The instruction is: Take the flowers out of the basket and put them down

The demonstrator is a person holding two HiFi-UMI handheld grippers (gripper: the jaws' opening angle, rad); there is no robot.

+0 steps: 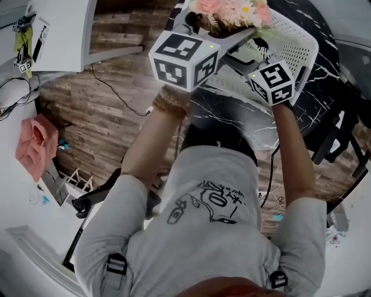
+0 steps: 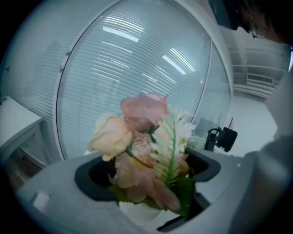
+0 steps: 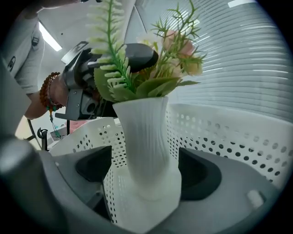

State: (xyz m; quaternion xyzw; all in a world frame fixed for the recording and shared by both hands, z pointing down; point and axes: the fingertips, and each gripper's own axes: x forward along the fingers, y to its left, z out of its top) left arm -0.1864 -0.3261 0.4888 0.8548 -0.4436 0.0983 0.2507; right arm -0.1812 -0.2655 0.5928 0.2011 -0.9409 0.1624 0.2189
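Note:
A bunch of pink and cream artificial flowers [image 1: 232, 11] with a white fern sprig stands in a white ribbed vase [image 3: 146, 146] inside the white perforated basket [image 1: 295, 52] on the dark marble table [image 1: 232, 116]. My left gripper [image 1: 242, 30] reaches in at blossom height. In the left gripper view the flowers [image 2: 142, 155] fill the space between the jaws of my left gripper [image 2: 146, 176], and no pad visibly presses them. My right gripper [image 3: 146, 171] straddles the vase neck, with a gap showing on each side. Whether the vase rests on the basket floor is hidden.
The basket wall [image 3: 229, 137] curves close behind the vase. Window blinds [image 2: 137, 59] lie beyond. On the wooden floor [image 1: 116, 116] are cables and a pink cloth [image 1: 35, 145] at the left. A dark chair [image 1: 342, 139] stands right of the table.

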